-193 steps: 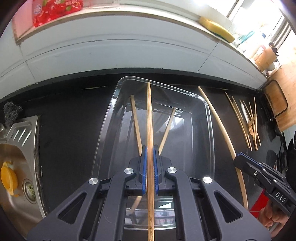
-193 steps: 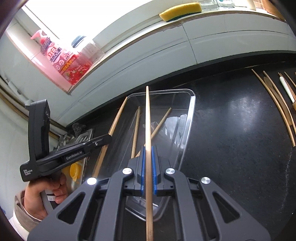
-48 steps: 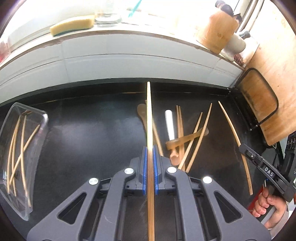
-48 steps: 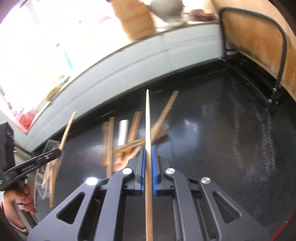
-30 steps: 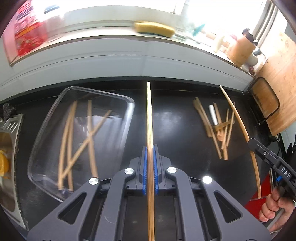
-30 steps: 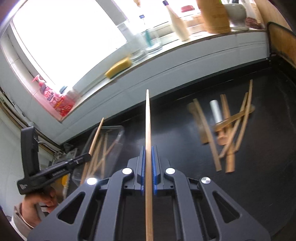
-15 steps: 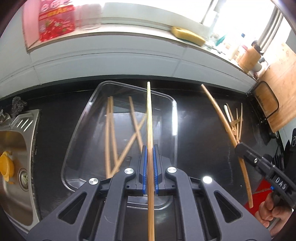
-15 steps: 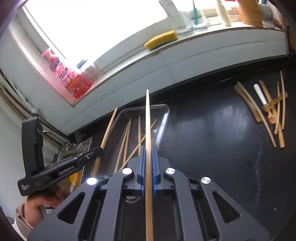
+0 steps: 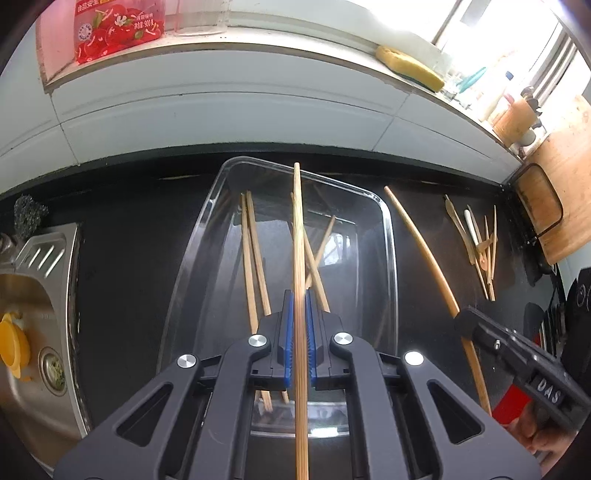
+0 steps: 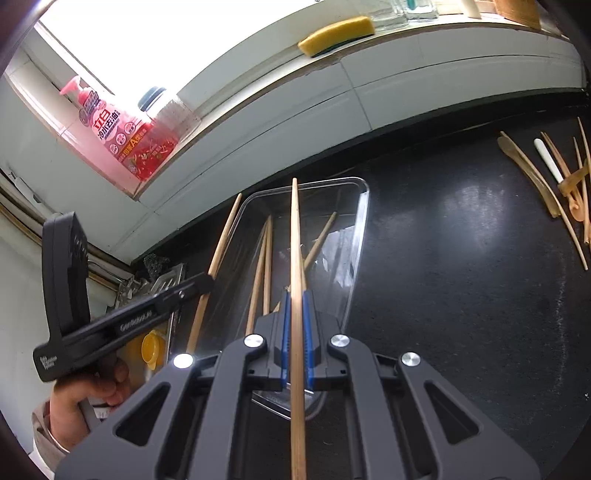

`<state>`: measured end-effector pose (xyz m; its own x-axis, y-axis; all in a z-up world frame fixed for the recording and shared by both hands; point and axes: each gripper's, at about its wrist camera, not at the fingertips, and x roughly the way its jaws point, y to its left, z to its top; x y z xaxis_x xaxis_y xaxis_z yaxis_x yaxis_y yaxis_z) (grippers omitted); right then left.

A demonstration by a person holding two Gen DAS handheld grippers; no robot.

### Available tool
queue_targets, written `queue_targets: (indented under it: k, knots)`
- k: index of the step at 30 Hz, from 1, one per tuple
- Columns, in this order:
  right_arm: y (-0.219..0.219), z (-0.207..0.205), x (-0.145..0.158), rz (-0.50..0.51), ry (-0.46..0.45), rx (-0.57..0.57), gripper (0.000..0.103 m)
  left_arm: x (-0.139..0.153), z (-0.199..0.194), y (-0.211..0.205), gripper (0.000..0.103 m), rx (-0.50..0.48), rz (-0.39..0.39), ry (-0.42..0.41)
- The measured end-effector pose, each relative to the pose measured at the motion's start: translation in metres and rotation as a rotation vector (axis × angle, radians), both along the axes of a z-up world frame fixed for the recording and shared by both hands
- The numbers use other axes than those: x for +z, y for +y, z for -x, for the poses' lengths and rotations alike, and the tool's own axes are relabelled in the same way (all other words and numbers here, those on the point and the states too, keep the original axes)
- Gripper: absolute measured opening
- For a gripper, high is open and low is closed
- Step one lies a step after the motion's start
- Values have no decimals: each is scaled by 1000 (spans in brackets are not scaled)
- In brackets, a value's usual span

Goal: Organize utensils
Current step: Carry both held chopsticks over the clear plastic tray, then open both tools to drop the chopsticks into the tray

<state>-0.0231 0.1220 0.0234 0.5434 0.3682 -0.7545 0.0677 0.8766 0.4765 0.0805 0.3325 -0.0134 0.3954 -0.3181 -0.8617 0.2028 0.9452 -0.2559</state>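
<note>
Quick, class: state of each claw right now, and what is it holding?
Left claw: shut on a chopstick, over the clear tray.
Right claw: shut on another chopstick.

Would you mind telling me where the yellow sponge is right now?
The yellow sponge lies on the window ledge above the black counter, upper right in both wrist views, right of the red bottle.

Left gripper point(image 9: 300, 343): black angular frame with triangular cut-outs, silver round screws, blue ribbed finger pads point(image 9: 289, 343); right gripper point(image 10: 294, 339): same build, side arm lettered "DAS" in white; left handle lettered "GenRobot.AI"; beige sleeve cuff point(image 10: 44, 435) at the left wrist.
</note>
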Motion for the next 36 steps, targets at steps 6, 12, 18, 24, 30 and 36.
queue_targets:
  k: [6,12,18,24,30,36]
  knots:
    - [4,-8,0,7,-1,-8,7,-8,-15,10,6,0,6,27]
    - [8,-15,-8,1,28,-15,7,-18,-23,10,6,-11,12,54]
    - [16,-22,-13,5,42,-5,7,-26,-29,13,6,-12,15,73]
    - [21,-29,-24,3,76,-11,7,-35,-35,19,6,-5,17,95]
    - [28,-38,-34,2,101,-11,7,-42,-42,19,6,-18,15,111]
    - [35,-46,-40,-1,120,-14,7,-47,-47,15,6,-19,13,122]
